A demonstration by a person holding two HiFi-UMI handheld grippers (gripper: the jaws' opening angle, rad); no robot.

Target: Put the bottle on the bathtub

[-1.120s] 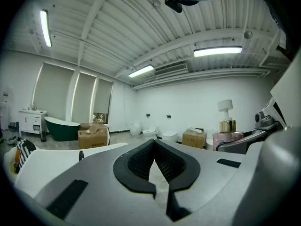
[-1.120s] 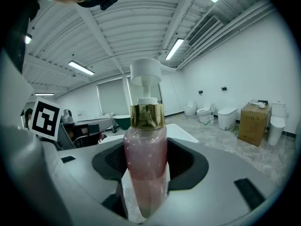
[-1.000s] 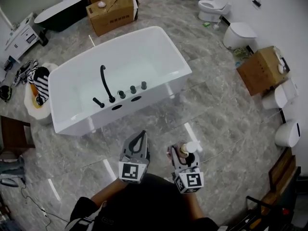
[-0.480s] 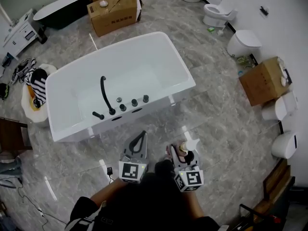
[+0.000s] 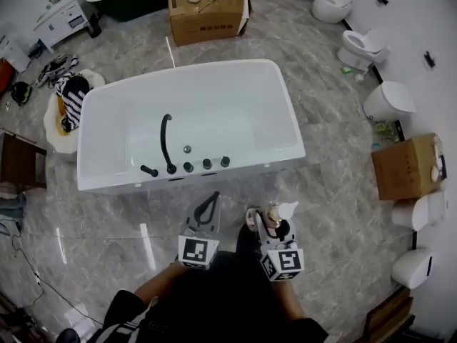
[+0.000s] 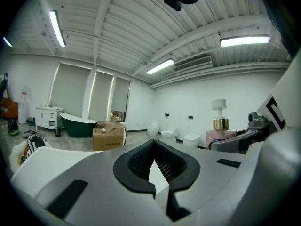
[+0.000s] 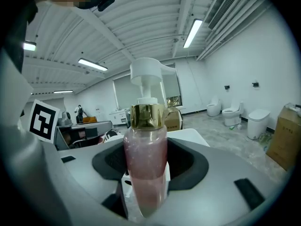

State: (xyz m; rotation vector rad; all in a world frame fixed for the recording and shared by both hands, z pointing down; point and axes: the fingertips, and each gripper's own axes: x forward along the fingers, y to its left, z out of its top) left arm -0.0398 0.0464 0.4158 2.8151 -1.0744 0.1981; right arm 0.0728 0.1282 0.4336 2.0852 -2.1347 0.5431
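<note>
We count one pink pump bottle (image 7: 145, 173), gold collar and white head, upright and clamped in the right gripper (image 5: 268, 224) over the marble floor (image 5: 107, 234), near of the white bathtub (image 5: 264, 159) and apart from it. The left gripper (image 5: 212, 197) is closed and empty. Two cardboard boxes (image 5: 207, 9), print unreadable, and five white toilets (image 5: 389, 100) stand around; one black faucet (image 5: 166, 138) sits on the tub
</note>
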